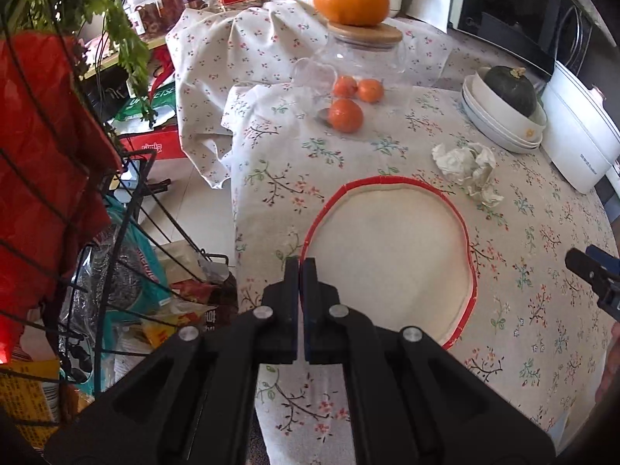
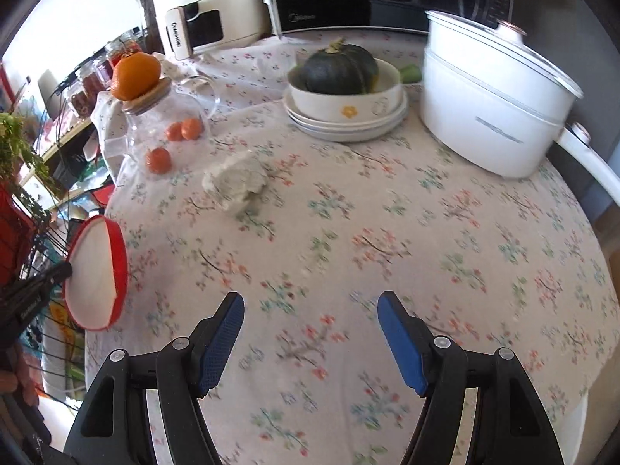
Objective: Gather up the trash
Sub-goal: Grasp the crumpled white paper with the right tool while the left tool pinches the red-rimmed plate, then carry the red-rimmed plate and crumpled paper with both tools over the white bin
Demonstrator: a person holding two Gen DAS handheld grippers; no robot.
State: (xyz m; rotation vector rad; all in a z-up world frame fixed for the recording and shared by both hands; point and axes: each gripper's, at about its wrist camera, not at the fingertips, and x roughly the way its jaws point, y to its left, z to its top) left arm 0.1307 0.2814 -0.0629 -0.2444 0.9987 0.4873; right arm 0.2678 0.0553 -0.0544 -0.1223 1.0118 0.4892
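A crumpled white tissue (image 1: pixel 467 166) lies on the floral tablecloth; it also shows in the right wrist view (image 2: pixel 236 183). My left gripper (image 1: pixel 301 261) is shut on the rim of a round white container with a red edge (image 1: pixel 391 248), held at the table's left side; the container also shows in the right wrist view (image 2: pixel 97 271). My right gripper (image 2: pixel 312 302) is open and empty above the cloth, well short of the tissue. Its tip shows at the right edge of the left wrist view (image 1: pixel 593 275).
A glass jar (image 2: pixel 166 131) with a big orange (image 2: pixel 135 75) on its lid, small oranges (image 1: pixel 347 114), stacked white bowls holding a dark squash (image 2: pixel 337 69), and a white electric pot (image 2: pixel 492 112) stand at the back. A wire rack with bags (image 1: pixel 116 290) stands left of the table.
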